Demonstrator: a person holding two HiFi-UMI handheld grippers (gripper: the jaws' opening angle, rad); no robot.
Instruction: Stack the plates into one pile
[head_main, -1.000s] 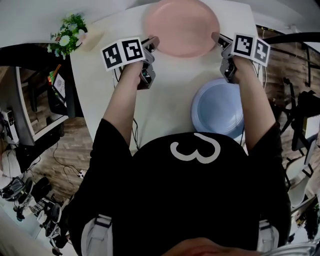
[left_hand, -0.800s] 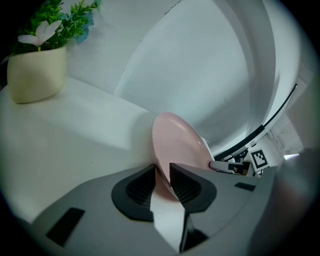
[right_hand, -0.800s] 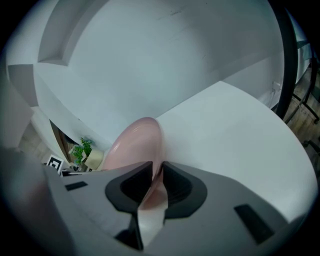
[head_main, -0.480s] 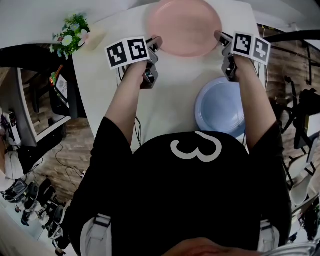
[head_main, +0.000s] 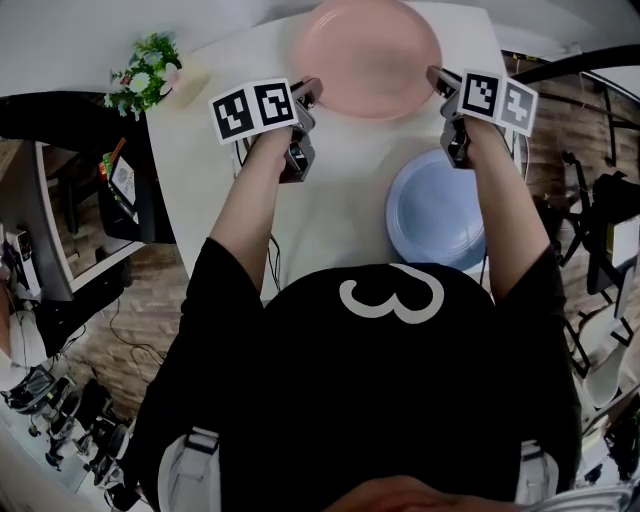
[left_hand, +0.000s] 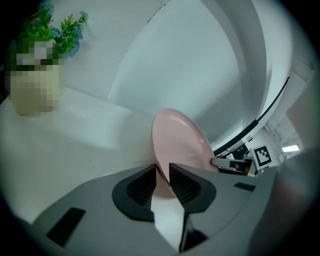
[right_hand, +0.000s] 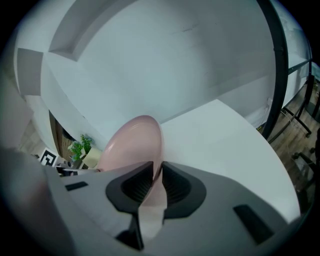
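Hardly shifted since a second ago, the pink plate (head_main: 368, 55) lies face up at the worktop's (head_main: 340, 180) far edge. My left gripper (head_main: 308, 92) and right gripper (head_main: 437, 80), jaws just closing, pinch its opposite rims. The blue plate (head_main: 432, 210) sits nearer, under my right arm.

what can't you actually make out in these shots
- pink plate: far rim cut off by the head view's top edge.
- blue plate: right side and near edge hidden by the right forearm and torso, head view; absent from both gripper views.
- pot: blurred over, left gripper view.
- whether the pink plate touches the table: unclear in every view.
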